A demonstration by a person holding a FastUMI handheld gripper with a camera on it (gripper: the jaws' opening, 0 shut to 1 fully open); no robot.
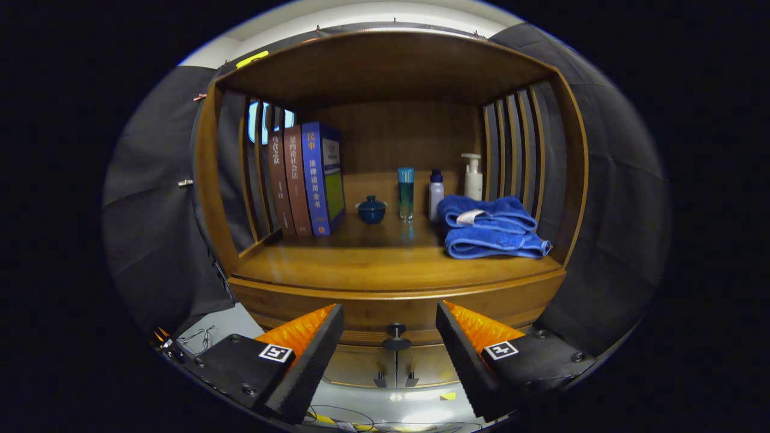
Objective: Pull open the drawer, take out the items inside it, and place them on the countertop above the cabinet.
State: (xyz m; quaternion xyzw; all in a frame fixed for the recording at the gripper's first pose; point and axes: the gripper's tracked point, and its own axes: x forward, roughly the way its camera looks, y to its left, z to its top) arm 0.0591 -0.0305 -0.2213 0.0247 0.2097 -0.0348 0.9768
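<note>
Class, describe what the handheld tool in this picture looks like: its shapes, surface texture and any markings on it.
The tool has two wedge-shaped fingers with ribbed inner faces. Each sits on a dark block fixed with screws, and each block carries a small square black-and-white marker. Thin wires trail beside the left block.

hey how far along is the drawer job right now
Nothing looks done yet: the drawer under the countertop looks closed. In hand: the gripper is open, its fingers either side of the drawer knob, not touching it. Left: grip the knob, pull the drawer open, lift out the items and set them on the countertop.
</note>
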